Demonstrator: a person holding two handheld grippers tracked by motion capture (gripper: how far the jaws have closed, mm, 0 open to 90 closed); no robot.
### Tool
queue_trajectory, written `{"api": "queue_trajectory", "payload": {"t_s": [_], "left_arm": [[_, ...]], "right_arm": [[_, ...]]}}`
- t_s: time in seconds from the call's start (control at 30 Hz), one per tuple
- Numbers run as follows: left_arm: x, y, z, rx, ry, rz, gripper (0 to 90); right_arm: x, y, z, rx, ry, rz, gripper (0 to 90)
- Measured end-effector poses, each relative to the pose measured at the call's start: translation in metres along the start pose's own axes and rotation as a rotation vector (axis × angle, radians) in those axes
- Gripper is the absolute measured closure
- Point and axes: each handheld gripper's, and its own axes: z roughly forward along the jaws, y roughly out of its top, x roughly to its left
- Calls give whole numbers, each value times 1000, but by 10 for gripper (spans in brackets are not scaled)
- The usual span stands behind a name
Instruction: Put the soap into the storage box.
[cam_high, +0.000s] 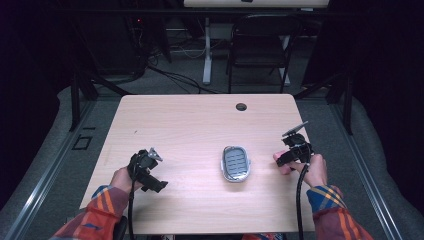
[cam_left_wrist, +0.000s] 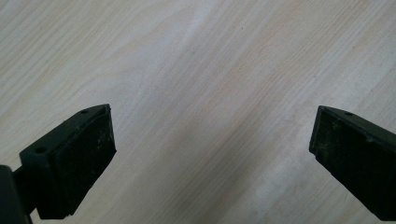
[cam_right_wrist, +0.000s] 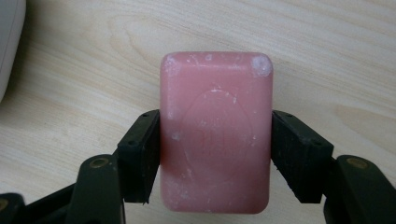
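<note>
Between the right gripper's (cam_right_wrist: 215, 154) two black pads (cam_right_wrist: 140, 156) sits a pink soap bar (cam_right_wrist: 215, 135), clamped across its narrow width, long sides flat against the pads. About half the bar juts out beyond the pad tips; its top face shows a faint oval stamp and pale scuffs at the far corners. Whether it rests on the table (cam_right_wrist: 327, 56) or hangs just above it cannot be told. At the upper left corner of the right gripper view, a pale rounded rim of the soap dish (cam_right_wrist: 10, 42) shows near the bar.

From above, the right gripper (cam_high: 281, 159) holds the soap (cam_high: 278, 159) near the table's right edge, with the ribbed grey dish (cam_high: 236, 163) apart to its left, about mid-table. The left gripper (cam_left_wrist: 212, 154) is wide open over bare wood, holding nothing; seen from above it (cam_high: 156, 185) rests well apart from the dish, on the left.

Step in hand, judged: carrying soap to dish. To do it well, keep the squeeze steady, since soap may slip; lift clear of the rim, centre the bar over the ribs with its long axis along the dish, lower it flat, then release. The free gripper could steady the dish if it slides.
</note>
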Motion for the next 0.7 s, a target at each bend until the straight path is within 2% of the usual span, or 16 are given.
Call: {"api": "queue_trajectory", "payload": {"t_s": [0.17, 0.47, 0.53, 0.6, 0.7], "left_arm": [[0, 0, 0, -1, -2, -1, 2], [0, 0, 0, 3, -6, -2, 2], [0, 0, 0, 1, -1, -2, 2], [0, 0, 0, 7, -5, 2, 2], [0, 1, 0, 11, -8, 4, 2]], "right_arm": [[0, 1, -5, 15, 8, -21, 369], [6, 5, -16, -2, 32, -37, 369], [7, 6, -19, 3, 38, -52, 370], [12, 7, -22, -18, 44, -48, 369], [14, 8, -26, 1, 49, -76, 369]]}}
